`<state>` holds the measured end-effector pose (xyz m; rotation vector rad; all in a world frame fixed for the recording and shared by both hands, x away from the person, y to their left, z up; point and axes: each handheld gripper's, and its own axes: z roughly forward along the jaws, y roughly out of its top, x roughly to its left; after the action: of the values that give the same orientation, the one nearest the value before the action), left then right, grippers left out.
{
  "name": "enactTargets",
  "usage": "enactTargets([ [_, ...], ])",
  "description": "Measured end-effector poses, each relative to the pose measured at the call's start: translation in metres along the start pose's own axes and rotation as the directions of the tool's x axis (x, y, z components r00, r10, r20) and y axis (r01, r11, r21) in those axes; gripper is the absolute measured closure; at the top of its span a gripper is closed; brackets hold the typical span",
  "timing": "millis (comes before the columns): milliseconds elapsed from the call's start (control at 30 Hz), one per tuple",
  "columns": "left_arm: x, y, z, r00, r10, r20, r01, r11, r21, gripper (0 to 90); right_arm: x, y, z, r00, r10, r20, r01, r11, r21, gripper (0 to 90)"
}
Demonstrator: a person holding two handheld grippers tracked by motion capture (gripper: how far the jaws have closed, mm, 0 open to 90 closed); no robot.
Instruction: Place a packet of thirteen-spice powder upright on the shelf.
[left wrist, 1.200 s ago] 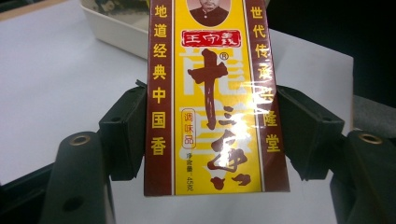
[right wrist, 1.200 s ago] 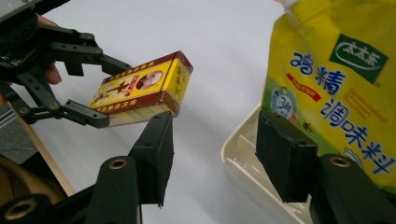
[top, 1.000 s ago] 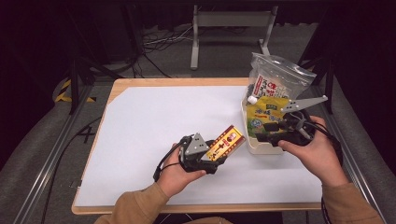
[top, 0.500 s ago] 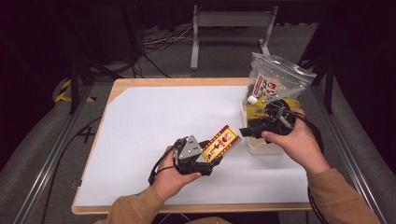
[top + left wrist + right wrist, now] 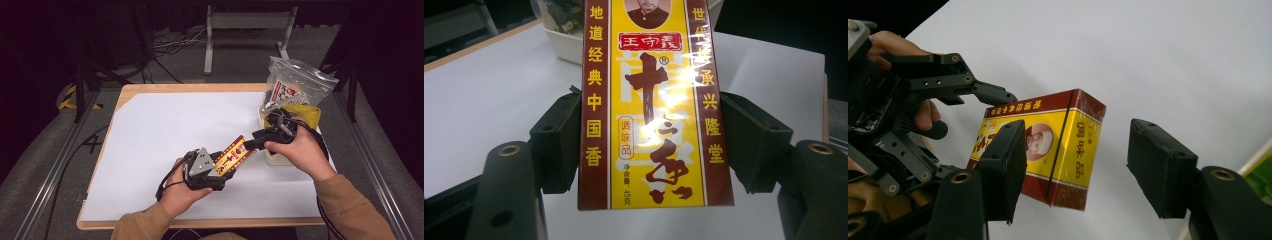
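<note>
White table (image 5: pixel 150 130), box (image 5: pixel 649 100) lettering close-up

A wooden table (image 5: pixel 150 90) carries a white sheet (image 5: pixel 165 130) across most of its top. Near the far right corner stands a cream tray (image 5: pixel 276 159), and just behind it a clear zip bag (image 5: pixel 300 75) stands upright, with printed packets inside, 1 of them yellow (image 5: pixel 307 112). The tray's pale rim also shows in the left gripper view (image 5: pixel 566 42). Beyond the table, on grey carpet (image 5: pixel 40 165), stands a white metal frame (image 5: pixel 245 20), with loose cables (image 5: pixel 167 47) beside it. A metal rail (image 5: pixel 55 170) runs along the table's left side
</note>
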<state>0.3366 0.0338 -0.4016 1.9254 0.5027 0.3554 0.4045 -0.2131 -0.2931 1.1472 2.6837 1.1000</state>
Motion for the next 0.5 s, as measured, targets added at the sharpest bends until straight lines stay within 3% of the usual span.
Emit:
enactTargets([
  [367, -0.002, 0.001, 0.001, 0.9998, 0.021, 0.007, -0.021, 0.9997, -0.008, 32.1, -0.002, -0.002, 0.015, 0.9990, 0.029, -0.035, -0.028, 0.999, 0.034, 39.8],
  [500, -0.002, 0.001, 0.003, 0.9996, 0.026, 0.006, -0.026, 0.9996, -0.012, 32.1, -0.004, -0.004, 0.021, 0.9960, 0.053, -0.072, -0.050, 0.998, 0.044, 40.2],
])
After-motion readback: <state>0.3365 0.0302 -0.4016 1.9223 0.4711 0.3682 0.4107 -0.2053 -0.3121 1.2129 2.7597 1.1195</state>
